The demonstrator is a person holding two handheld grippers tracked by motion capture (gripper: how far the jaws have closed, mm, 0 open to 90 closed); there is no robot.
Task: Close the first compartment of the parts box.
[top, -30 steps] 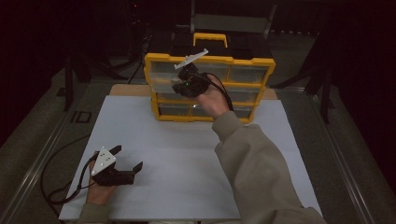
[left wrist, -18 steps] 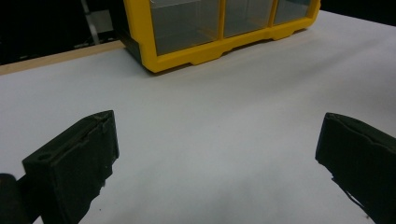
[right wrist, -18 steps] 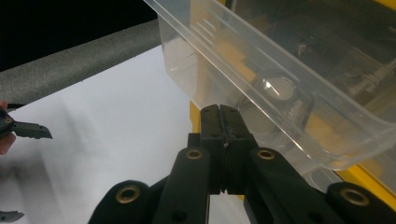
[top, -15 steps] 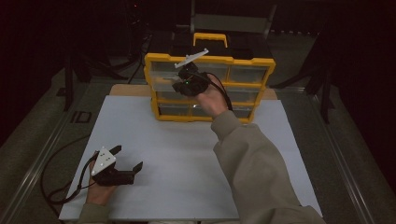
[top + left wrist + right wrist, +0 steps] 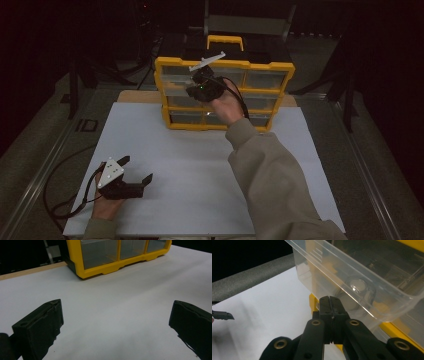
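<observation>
My right claw [image 5: 331,315] is up at the front of the yellow drawer cabinet [image 5: 170,62], which stands at the far edge of the counter [image 5: 200,165]. In the right gripper view a clear plastic drawer [image 5: 342,272] stands pulled out of the cabinet frame, and its front wall runs diagonally just above and ahead of my jaw tips. The jaws are pressed flat together with nothing visible between them; whether their tips touch the underside of the drawer front I cannot tell from this angle. The drawer's long axis runs in and out of the cabinet, roughly along my claw's line, so my judgement is that any push or pull must go straight along that axis. A pale round item [image 5: 358,286] lies inside the drawer, blurred through the plastic. My left claw [image 5: 136,171] rests low on the near left of the counter, well apart from the cabinet, its jaws spread wide and holding nothing. The right claw is by far the nearer one to the drawer.
</observation>
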